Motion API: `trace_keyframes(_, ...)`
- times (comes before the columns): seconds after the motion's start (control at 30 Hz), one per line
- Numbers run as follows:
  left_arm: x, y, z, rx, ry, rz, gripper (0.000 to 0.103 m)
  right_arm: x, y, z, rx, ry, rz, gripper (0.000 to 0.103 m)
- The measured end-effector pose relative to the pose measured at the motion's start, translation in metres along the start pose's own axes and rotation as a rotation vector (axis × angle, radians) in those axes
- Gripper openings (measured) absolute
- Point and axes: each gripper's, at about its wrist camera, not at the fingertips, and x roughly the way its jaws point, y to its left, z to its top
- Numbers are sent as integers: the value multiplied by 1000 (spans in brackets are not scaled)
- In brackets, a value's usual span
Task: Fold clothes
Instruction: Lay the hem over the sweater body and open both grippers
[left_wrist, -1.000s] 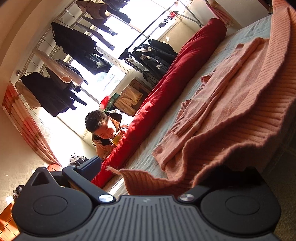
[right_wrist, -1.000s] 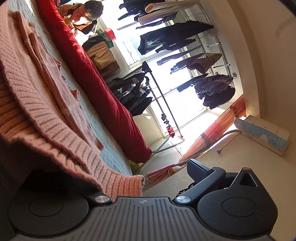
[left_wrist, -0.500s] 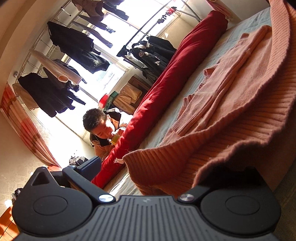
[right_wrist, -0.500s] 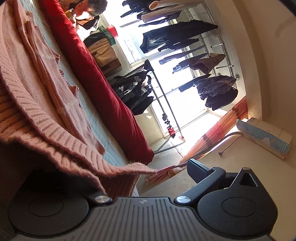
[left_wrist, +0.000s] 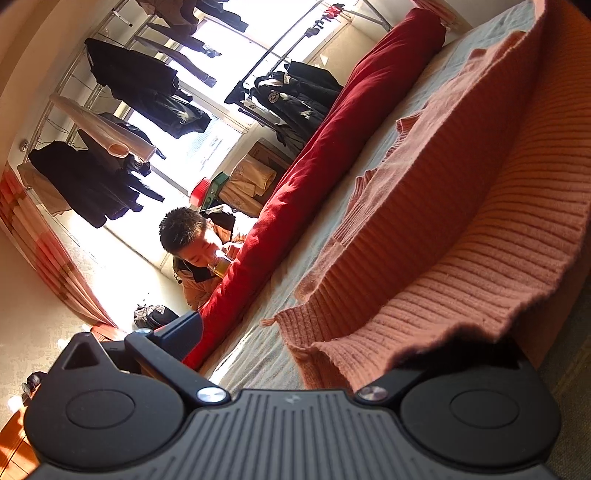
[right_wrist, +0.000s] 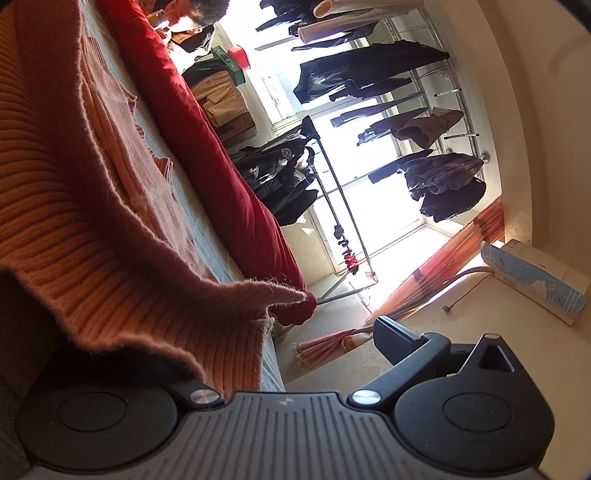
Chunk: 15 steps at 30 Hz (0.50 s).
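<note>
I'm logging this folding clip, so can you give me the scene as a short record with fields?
garment: pink ribbed sweater, partly lifted
surface: bed with grey sheet
beside it: red rolled quilt along the bed edge
left claw: sweater hem draped over it, one finger hidden
right claw: same, hem draped over it
background: dark clothes on racks; seated person

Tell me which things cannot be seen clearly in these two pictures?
- Left wrist view: the pink sweater drapes over one finger of the left tool; the grip itself is hidden.
- Right wrist view: the sweater's ribbed hem covers one finger of the right tool likewise.
- Both views: the sweater's full shape is cut off by the frame edge.
</note>
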Motion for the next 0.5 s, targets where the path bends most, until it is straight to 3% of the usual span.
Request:
trace_keyframes(0.1, 3, 5, 2, -16, 2, -9, 103, 1, -2, 1, -4, 0, 18, 103)
trace_keyframes(0.3, 23, 22, 3, -106, 40, -126, 103, 12, -7, 5, 12, 13, 152, 103)
trace_keyframes(0.4, 46, 37, 5, -173, 79, -233, 103, 28, -17, 8, 37, 49, 285, 103)
trace_keyframes(0.5, 73, 57, 0, -314, 142, -367, 103, 53, -34, 7, 147, 117, 479, 103)
